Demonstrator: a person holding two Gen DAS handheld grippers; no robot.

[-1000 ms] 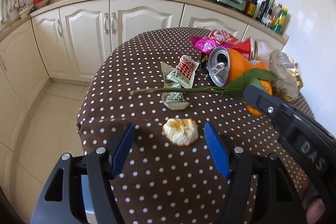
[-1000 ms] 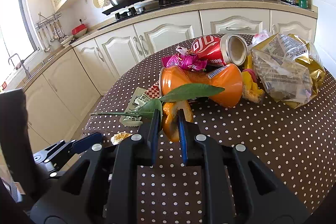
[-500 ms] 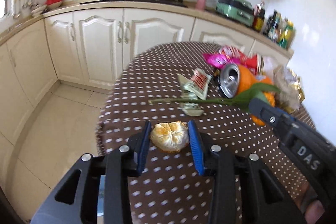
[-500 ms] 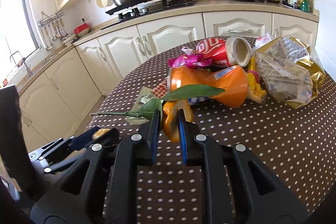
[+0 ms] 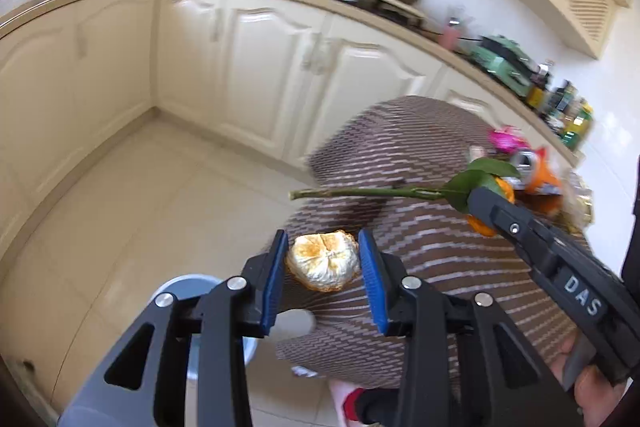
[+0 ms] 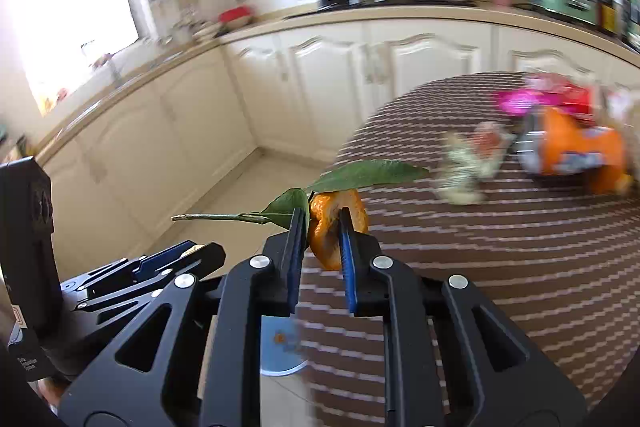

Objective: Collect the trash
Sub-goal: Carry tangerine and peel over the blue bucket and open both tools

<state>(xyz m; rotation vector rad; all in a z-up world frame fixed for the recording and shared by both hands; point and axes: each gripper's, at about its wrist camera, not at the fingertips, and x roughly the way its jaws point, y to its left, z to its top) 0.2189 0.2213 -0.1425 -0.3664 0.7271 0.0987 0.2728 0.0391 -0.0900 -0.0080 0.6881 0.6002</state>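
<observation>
Gripping a pale peel cup (image 5: 323,261) between its blue pads, the left gripper (image 5: 323,267) hangs over the table edge (image 5: 340,343), a blue bin (image 5: 192,287) at seven o'clock. The right gripper (image 6: 323,247) pinches orange peel (image 6: 338,223) with a leafy stem (image 6: 224,217) pointing toward nine o'clock.

Blue fingers (image 5: 370,283) look like ribbed rubbery plastic on matt black plastic arms with shiny metal screws. Between them, the peel (image 5: 323,261) shows its rough, pithy white inside. Beyond the fingers, the surface (image 6: 500,247) wears brown dotted cloth; the floor tiles (image 5: 132,195) are glossy cream.
</observation>
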